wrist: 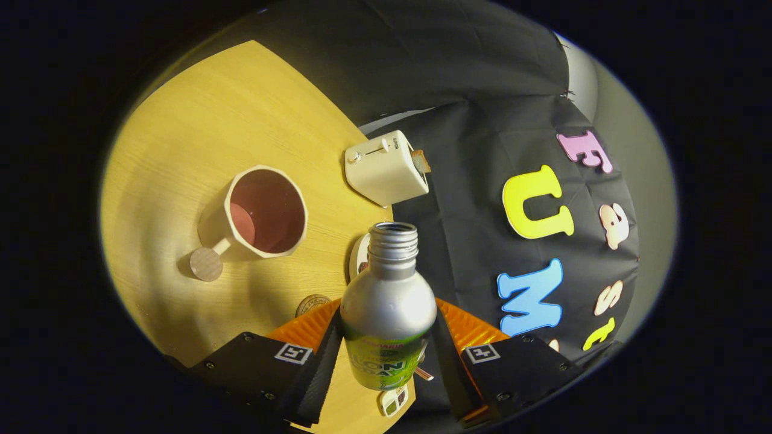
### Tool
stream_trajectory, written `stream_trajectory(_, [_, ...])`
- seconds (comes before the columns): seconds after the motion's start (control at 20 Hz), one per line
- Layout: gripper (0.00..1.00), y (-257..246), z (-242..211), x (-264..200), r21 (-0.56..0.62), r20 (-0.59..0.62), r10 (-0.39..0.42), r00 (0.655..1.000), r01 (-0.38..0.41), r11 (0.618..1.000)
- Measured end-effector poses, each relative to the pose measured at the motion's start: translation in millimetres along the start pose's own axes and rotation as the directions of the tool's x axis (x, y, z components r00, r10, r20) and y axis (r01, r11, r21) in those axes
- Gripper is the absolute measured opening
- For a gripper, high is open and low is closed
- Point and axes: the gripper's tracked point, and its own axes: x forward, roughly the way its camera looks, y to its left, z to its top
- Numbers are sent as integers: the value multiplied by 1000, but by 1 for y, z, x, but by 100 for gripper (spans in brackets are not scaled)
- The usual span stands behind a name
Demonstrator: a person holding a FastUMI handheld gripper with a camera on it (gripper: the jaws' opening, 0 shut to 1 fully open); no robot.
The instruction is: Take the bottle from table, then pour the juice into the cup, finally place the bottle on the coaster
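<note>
So the gripper (386, 355) is clamped on the bottle (388, 313), which is tipped, probably to pour, its open neck at 12 o'clock and the cup (265, 211) around 10, apart.

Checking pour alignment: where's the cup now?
Gripper view: the cup stands on the table, beyond the jaws, off to one side of the gripped bottle, near the toaster.

bottle (388, 313) label partly legible, "ON"
</note>
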Motion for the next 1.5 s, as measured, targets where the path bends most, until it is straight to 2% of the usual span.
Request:
stream_trajectory(0.35, [77, 1, 8, 9, -106, 18, 11, 1000, -9, 994])
stream_trajectory(0.6, [77, -9, 9, 12, -207, 11, -23, 1000, 25, 978])
stream_trajectory(1.0, [77, -15, 16, 13, -362, 20, -34, 999, 39, 932])
stream_trajectory(1.5, [77, -20, 22, 16, -459, 36, -32, 999, 45, 887])
